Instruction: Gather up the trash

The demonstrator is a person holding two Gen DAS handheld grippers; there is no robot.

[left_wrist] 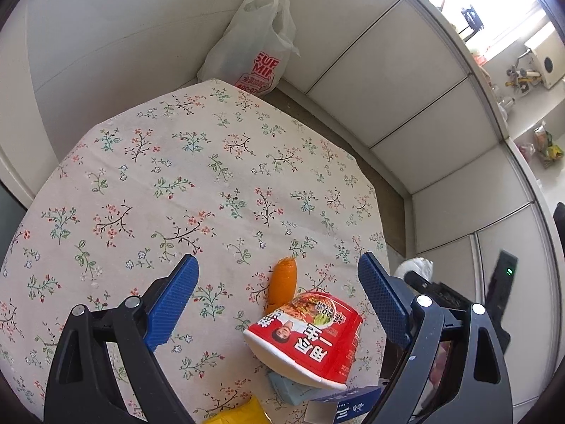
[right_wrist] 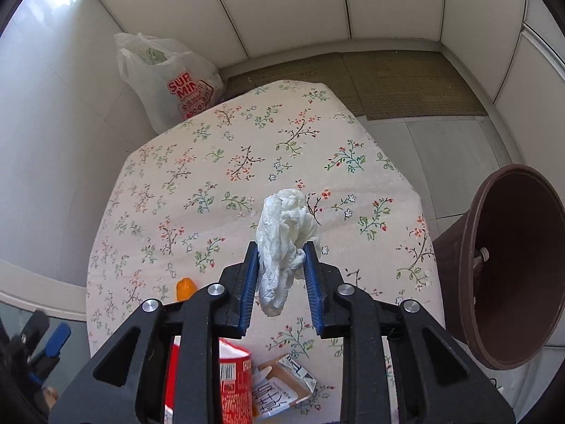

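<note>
My right gripper (right_wrist: pixel 280 247) is shut on a crumpled white tissue (right_wrist: pixel 284 236) and holds it above the floral tablecloth (right_wrist: pixel 212 176). My left gripper (left_wrist: pixel 279 265) is open and empty over the table. Below it lie a tipped red instant-noodle cup (left_wrist: pixel 310 335), an orange wrapper (left_wrist: pixel 282 281), a light blue piece (left_wrist: pixel 286 387), a yellow wrapper (left_wrist: pixel 243 413) and a blue carton (left_wrist: pixel 349 404). The right wrist view shows the red cup (right_wrist: pixel 233 378), the orange wrapper (right_wrist: pixel 185 288) and an opened small carton (right_wrist: pixel 282 385).
A white plastic shopping bag (left_wrist: pixel 254 46) with red print stands on the floor past the table's far edge, also in the right wrist view (right_wrist: pixel 169 77). A brown bin (right_wrist: pixel 508 265) stands right of the table. White wall panels (left_wrist: pixel 406 77) enclose the corner.
</note>
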